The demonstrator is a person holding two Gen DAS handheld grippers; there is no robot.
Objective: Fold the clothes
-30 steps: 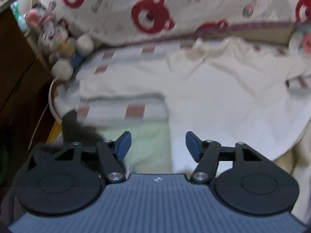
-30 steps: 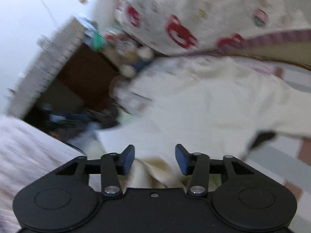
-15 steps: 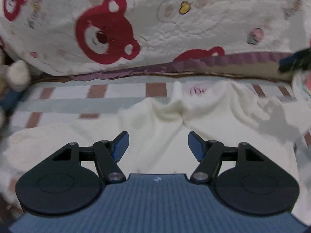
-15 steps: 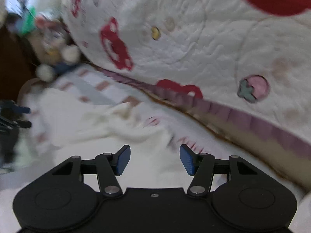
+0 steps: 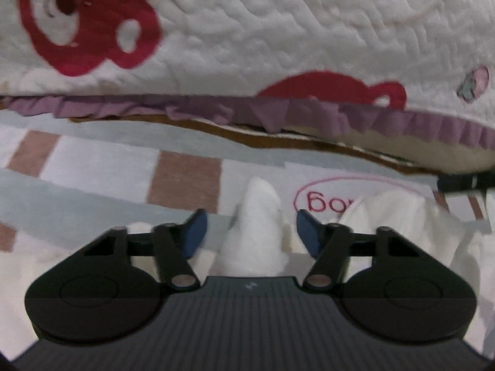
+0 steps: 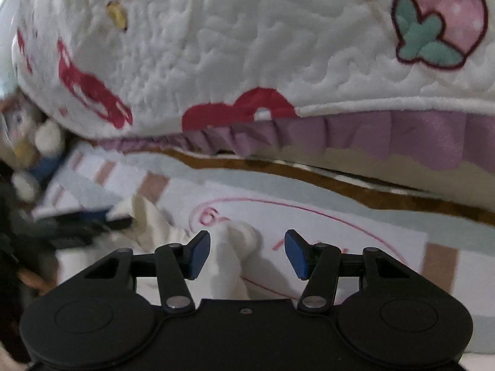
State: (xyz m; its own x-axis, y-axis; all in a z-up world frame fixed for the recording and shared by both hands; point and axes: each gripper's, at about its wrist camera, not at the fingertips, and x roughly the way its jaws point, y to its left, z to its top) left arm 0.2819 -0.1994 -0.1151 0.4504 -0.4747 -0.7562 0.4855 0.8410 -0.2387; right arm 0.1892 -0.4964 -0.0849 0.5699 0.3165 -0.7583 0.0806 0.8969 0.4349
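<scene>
A big white quilt (image 5: 278, 31) with red bears fills the top of both my views, its purple frill (image 6: 355, 136) hanging along the lower edge; a pink strawberry (image 6: 439, 18) is stitched on it in my right view. Under it lies the bed sheet (image 5: 92, 167), striped in grey, white and brown, with a red oval outline and red letters (image 5: 321, 202) printed on a white patch.

The cream garment (image 5: 256, 232) I am folding lies rumpled on that sheet, close in front of both hands. In my left view a raised peak of it stands between the fingers of my left gripper (image 5: 250, 235), which are spread wide and do not pinch it; another bunch rises just to the right. In my right view a fold of the same garment (image 6: 235, 247) sits just inside the left finger of my right gripper (image 6: 247, 250), with bare sheet filling the rest of the gap; these fingers are also spread apart, holding nothing.

A soft toy (image 6: 27, 142) sits at the far left of the right view, beside the quilt. The other gripper shows there too, blurred, lying low against the garment.
</scene>
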